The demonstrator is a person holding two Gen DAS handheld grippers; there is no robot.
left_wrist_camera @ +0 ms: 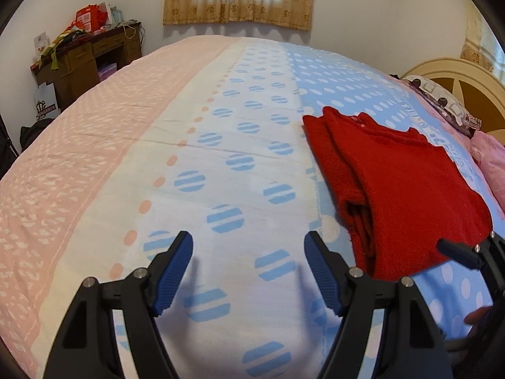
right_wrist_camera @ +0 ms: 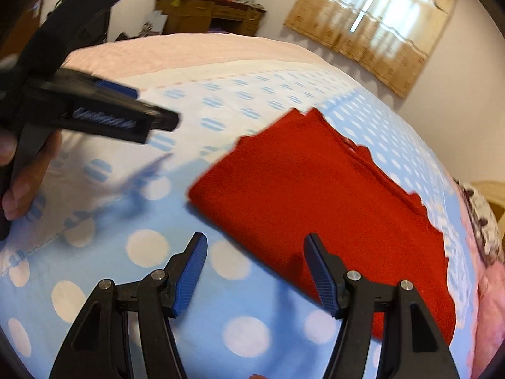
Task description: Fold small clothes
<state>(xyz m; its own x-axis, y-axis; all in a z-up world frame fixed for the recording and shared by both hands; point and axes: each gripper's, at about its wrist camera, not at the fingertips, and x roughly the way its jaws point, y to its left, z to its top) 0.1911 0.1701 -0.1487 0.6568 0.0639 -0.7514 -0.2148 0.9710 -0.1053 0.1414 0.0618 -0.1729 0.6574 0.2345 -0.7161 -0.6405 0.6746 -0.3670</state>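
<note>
Covering the bed [left_wrist_camera: 221, 158], a dotted blue sheet carries the folded red garment [right_wrist_camera: 315, 195] near the pillows. Both the left claw [left_wrist_camera: 247, 246] and right claw [right_wrist_camera: 254, 249] gape wide, empty; folding looks finished, calling for the next garment.

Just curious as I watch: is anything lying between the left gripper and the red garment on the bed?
Nothing but bare bedsheet. In the left wrist view, the open left gripper hovers over the dotted sheet, with the folded red garment just to its right.
</note>
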